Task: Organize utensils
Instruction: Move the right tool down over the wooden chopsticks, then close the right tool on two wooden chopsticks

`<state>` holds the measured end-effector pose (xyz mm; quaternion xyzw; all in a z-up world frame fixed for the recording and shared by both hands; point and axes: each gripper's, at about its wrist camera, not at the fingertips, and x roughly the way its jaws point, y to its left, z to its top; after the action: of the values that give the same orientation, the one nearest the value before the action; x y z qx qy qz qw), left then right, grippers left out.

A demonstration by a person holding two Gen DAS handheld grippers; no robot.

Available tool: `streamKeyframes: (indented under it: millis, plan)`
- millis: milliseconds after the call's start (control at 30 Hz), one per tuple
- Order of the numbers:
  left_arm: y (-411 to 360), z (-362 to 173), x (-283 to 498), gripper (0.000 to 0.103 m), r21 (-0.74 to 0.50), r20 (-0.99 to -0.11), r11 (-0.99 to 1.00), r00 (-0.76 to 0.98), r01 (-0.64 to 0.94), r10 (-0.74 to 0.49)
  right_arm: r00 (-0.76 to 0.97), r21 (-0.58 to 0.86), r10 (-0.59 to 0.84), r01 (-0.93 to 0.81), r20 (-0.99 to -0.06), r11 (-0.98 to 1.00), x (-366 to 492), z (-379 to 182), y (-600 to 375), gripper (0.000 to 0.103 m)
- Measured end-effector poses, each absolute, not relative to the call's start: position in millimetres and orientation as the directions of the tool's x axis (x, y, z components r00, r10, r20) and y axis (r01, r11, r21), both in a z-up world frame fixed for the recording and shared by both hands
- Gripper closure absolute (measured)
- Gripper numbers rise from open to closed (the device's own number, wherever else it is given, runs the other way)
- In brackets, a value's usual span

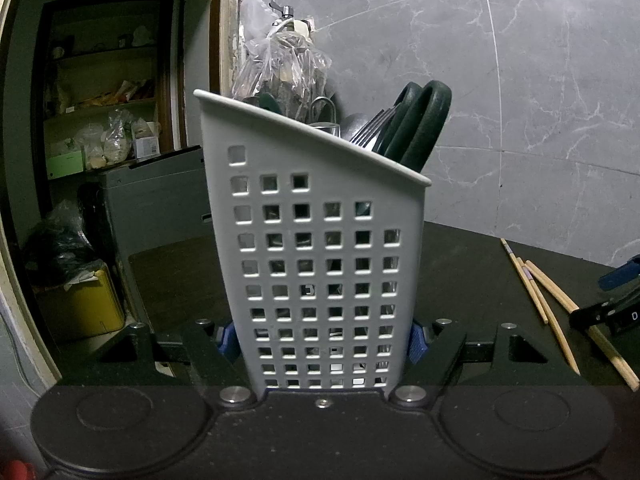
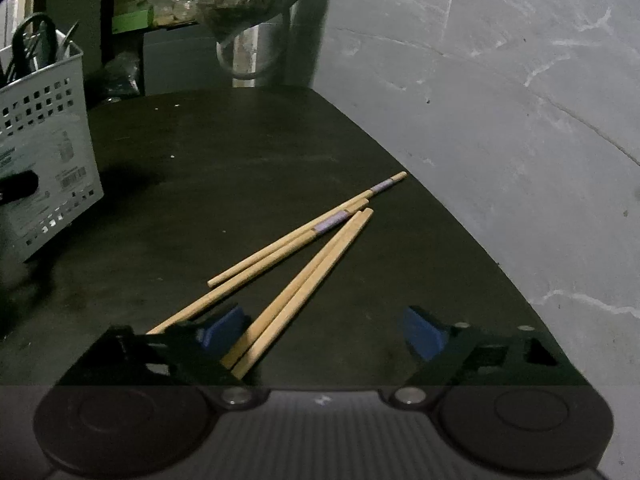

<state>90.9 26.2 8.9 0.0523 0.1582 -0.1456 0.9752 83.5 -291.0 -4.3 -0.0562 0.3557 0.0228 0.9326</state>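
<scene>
The white perforated utensil caddy (image 1: 320, 248) is being pinched low on its side walls by the left gripper (image 1: 320, 340), its blue pads (image 1: 225, 344) pressed against the plastic. This is judged to be steadying the caddy upright on the dark table (image 2: 224, 152) while pieces are being dropped in. Dark green scissor handles (image 1: 420, 120), fork tines (image 1: 368, 132) and other metal ware are already standing inside, rising past the slanted rim. To the right, four pale wooden chopsticks (image 2: 304, 248) are lying loose on the table, two banded in lilac. The right gripper (image 2: 320, 332) is being held spread over the plain pair's near ends, the sticks lying between the pads but not yet being squeezed.
</scene>
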Motion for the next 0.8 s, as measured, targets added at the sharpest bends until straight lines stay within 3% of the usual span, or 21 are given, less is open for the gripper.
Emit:
streamKeyframes:
  millis: [67,200,400,800]
  plan:
    - [26.0,8.8,90.8,0.027,0.056,-0.324,0.952,0.908,0.3,-0.267,0.745,-0.082,0.017,-0.096,-0.667,0.992,82.6,-3.4,-291.9,0.027]
    - [26.0,8.8,90.9,0.027,0.056,-0.324,0.952,0.908,0.3,-0.267,0.741,-0.082,0.033,-0.118,-0.67,0.99,81.6,-0.4,-290.5,0.056]
    - [25.9,8.7,90.9,0.027,0.056,-0.324,0.952,0.908,0.3,-0.267,0.739,-0.082,0.038,-0.126,-0.673,0.989,84.5,0.6,-292.1,0.078]
    - [25.8,8.6,90.9,0.027,0.057,-0.324,0.952,0.908,0.301,-0.267,0.723,-0.024,0.133,-0.202,-0.678,0.979,92.3,0.8,-275.8,0.085]
